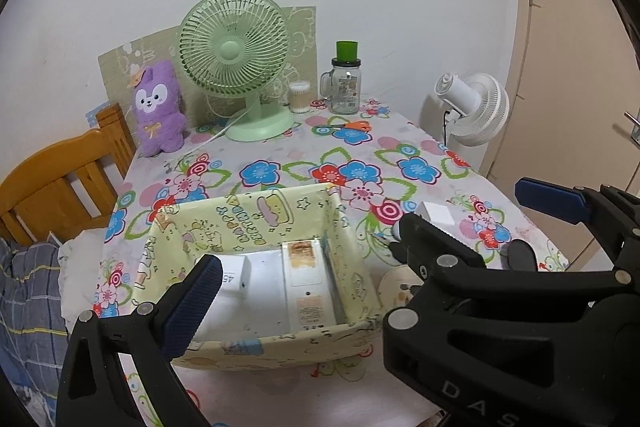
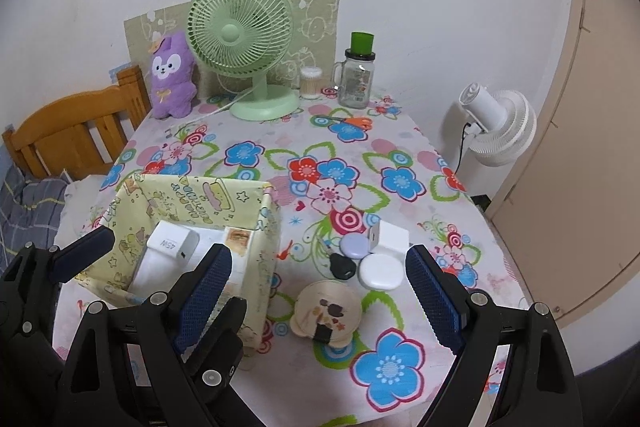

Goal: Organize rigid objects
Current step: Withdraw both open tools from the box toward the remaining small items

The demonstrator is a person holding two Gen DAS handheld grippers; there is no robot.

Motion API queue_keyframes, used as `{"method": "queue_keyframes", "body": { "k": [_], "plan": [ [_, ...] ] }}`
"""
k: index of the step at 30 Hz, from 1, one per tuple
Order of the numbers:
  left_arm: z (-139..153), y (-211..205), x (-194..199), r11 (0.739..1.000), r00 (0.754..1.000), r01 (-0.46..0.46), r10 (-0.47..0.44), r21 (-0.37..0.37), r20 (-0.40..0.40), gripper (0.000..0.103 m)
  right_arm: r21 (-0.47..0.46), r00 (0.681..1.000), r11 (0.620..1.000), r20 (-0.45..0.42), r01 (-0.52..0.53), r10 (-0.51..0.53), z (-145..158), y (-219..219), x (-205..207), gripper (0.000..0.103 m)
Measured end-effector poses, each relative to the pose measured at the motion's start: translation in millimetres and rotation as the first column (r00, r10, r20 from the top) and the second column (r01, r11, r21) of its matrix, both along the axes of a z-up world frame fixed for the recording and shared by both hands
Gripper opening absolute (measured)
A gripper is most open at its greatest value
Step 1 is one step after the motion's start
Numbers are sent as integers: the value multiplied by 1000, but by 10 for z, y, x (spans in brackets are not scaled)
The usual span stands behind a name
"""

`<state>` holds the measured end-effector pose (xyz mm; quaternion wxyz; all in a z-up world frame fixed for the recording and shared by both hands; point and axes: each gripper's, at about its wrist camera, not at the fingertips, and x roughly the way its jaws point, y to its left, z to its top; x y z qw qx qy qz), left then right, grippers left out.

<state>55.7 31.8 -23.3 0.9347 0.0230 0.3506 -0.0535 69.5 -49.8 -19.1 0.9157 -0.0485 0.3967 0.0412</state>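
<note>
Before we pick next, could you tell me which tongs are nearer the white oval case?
Right. The right tongs open just before the white oval case; the left tongs hang over the box.

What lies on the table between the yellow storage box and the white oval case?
In the right wrist view, a black key fob lies between the yellow box and the white oval case, on the floral cloth.

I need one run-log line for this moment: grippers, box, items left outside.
left gripper: open, over box | right gripper: open, empty | charger in box | outside: round case, key fob
</note>
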Motion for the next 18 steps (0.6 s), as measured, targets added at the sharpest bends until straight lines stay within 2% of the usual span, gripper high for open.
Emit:
{"method": "queue_keyframes", "body": {
  "k": [18],
  "plan": [
    [-8, -428, -77, 1000, 1000, -3, 3, 11, 2, 103, 12, 999, 1000, 31, -25, 25, 16, -383, -98, 91]
  ]
}}
